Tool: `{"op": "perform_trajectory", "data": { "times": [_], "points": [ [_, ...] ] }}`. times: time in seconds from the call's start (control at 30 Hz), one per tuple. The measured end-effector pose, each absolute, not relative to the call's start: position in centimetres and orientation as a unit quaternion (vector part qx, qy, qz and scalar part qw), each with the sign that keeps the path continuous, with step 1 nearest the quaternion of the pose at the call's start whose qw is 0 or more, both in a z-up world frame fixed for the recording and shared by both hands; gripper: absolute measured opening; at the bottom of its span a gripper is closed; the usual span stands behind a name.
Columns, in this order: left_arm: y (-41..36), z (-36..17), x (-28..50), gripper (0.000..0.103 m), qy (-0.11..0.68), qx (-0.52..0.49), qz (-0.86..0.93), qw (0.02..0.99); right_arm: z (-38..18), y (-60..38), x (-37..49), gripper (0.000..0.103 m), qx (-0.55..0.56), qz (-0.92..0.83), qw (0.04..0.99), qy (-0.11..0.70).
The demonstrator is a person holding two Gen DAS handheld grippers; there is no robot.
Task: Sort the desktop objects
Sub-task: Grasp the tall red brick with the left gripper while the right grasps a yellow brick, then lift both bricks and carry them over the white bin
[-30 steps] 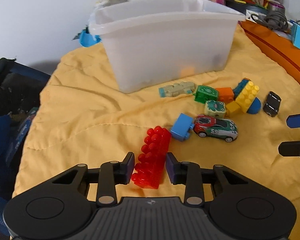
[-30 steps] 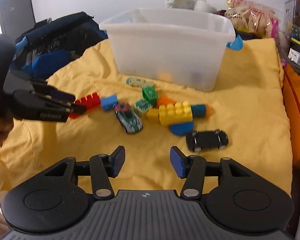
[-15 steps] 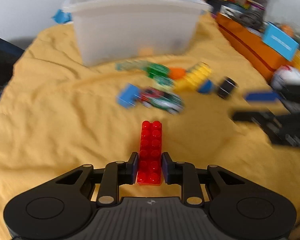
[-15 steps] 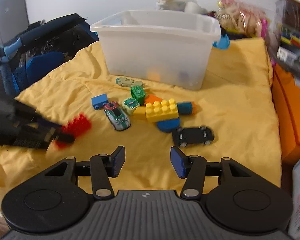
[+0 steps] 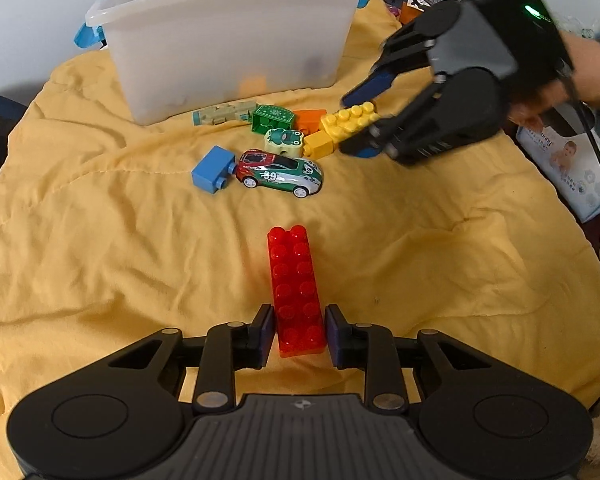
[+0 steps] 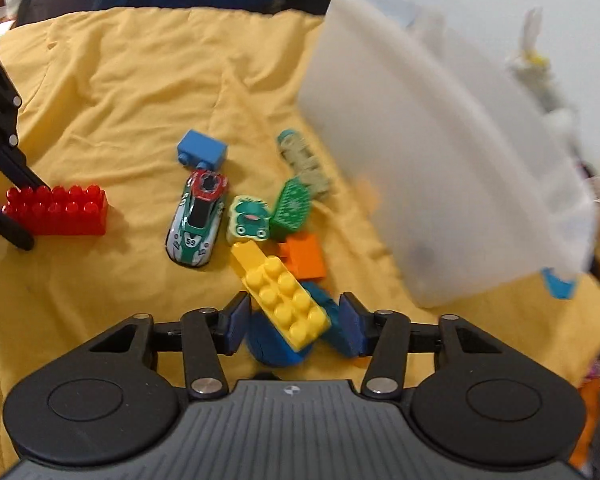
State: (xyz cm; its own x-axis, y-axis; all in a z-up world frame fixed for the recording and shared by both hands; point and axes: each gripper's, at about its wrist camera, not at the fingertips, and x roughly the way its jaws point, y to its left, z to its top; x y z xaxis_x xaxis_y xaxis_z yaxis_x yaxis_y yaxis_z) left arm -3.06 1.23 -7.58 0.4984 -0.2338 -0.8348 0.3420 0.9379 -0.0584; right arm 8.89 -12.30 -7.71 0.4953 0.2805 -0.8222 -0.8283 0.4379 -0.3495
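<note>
A long red brick (image 5: 296, 288) lies on the yellow cloth (image 5: 100, 260), its near end between the pads of my left gripper (image 5: 300, 332). The jaws are opening and stand a hair off its sides. My right gripper (image 6: 296, 324), rolled on its side, straddles a yellow brick (image 6: 284, 292) that sits on a blue dome piece (image 6: 276, 352). Its jaws are closing but still look wide, and the pads do not press. In the left wrist view its fingers bracket that yellow brick (image 5: 350, 120). A translucent bin (image 5: 220, 40) stands behind the pile.
Loose in the pile are a green and red toy car (image 5: 280, 174), a blue block (image 5: 210, 174), a frog block (image 5: 284, 140), a green block (image 5: 274, 118), an orange block (image 5: 310, 118) and a beige train piece (image 5: 224, 114). A white carton (image 5: 568, 160) borders the cloth at the right.
My left gripper shut on the red brick, drew it away from the pile, then eased its pads. My right gripper rolled sideways and swung in over the yellow brick.
</note>
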Motion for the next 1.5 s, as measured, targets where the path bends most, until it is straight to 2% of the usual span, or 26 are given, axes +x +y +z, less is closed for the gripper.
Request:
{"op": "perform_trajectory", "data": {
  "times": [0.03,0.1,0.33,0.5,0.57,0.6,1.03,1.07,1.1,1.17,1.5],
  "points": [
    [1.3,-7.6,-3.0,0.032,0.472,0.057,-0.167,0.864,-7.7,-12.1,9.1,0.03,-0.378,0.352,0.776,0.361],
    [1.4,-7.6,-3.1,0.032,0.471,0.055,-0.167,0.864,-7.4,-11.9,9.0,0.027,-0.355,0.33,0.788,0.38],
    [1.5,-7.6,-2.9,0.033,0.465,0.055,-0.168,0.867,-5.5,-13.3,3.7,0.027,-0.206,0.281,0.827,0.441],
    [1.2,-7.8,-3.0,0.034,0.456,0.064,-0.17,0.872,-7.2,-14.1,-0.1,0.028,-0.166,0.245,0.825,0.481],
    [1.2,-7.7,-3.1,0.027,0.453,0.059,-0.171,0.873,-7.8,-14.0,-0.6,0.038,-0.167,0.239,0.828,0.478],
    [1.4,-7.7,-3.2,0.027,0.451,0.057,-0.171,0.874,-8.0,-14.0,-0.7,0.044,-0.168,0.232,0.832,0.474],
    [1.8,-8.1,-3.2,0.028,0.453,0.035,-0.164,0.875,-8.1,-15.4,-2.3,0.044,-0.127,0.202,0.872,0.427],
    [1.8,-8.0,-3.2,0.027,0.454,0.034,-0.164,0.875,-8.3,-15.5,-2.2,0.04,-0.122,0.201,0.871,0.431],
    [1.8,-8.0,-3.2,0.027,0.452,0.033,-0.164,0.876,-8.3,-15.6,-2.2,0.028,-0.108,0.208,0.87,0.435],
    [1.8,-7.6,-3.2,0.027,0.452,0.031,-0.167,0.876,-8.0,-15.0,-2.5,0.028,-0.129,0.208,0.867,0.435],
    [2.6,0.6,-0.4,0.027,0.358,0.005,-0.157,0.92,-3.3,-16.0,-0.6,0.028,-0.102,0.2,0.891,0.395]
  ]
}}
